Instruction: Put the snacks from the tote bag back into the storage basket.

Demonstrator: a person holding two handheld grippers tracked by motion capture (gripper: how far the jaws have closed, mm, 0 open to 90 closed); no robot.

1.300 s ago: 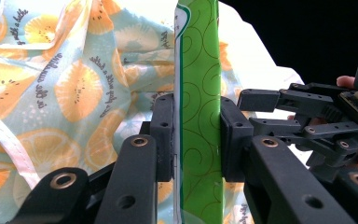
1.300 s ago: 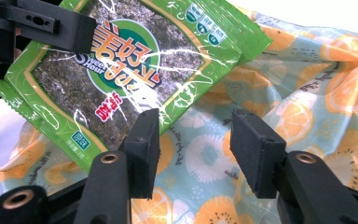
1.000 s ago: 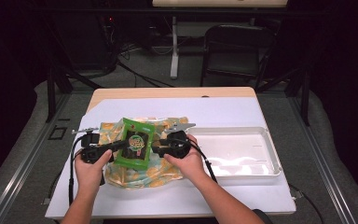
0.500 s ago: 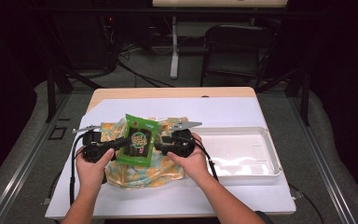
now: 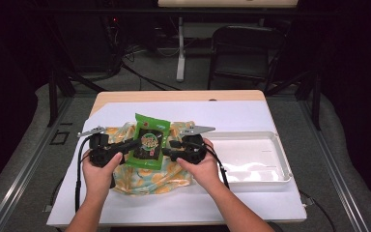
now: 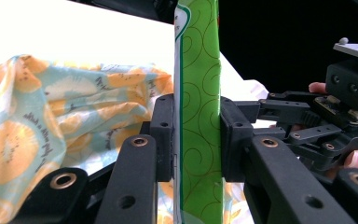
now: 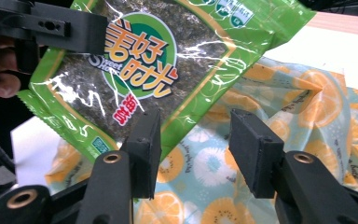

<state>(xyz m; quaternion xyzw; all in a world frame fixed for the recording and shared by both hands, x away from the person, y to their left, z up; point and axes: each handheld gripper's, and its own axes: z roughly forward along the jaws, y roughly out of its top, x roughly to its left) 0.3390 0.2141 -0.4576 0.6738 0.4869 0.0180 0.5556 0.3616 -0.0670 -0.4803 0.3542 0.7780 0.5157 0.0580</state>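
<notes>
High view showed the glossy green plastic snack packet [image 5: 149,143] left of centre above the fruit-print cloth [image 5: 149,179], clamped edgewise by the left gripper [image 5: 125,145], while the right gripper [image 5: 170,150] stood open beside it.

Right gripper [image 7: 193,156] jaws standing apart, green snack packet [image 7: 140,70] edge lying between, unpinched; left gripper [image 7: 42,28] clamping packet at 10 o'clock.

High view looks down from six o'clock over the counter [image 5: 251,116]; both gripper views sit close, sharing the green packet [image 5: 147,142].
</notes>
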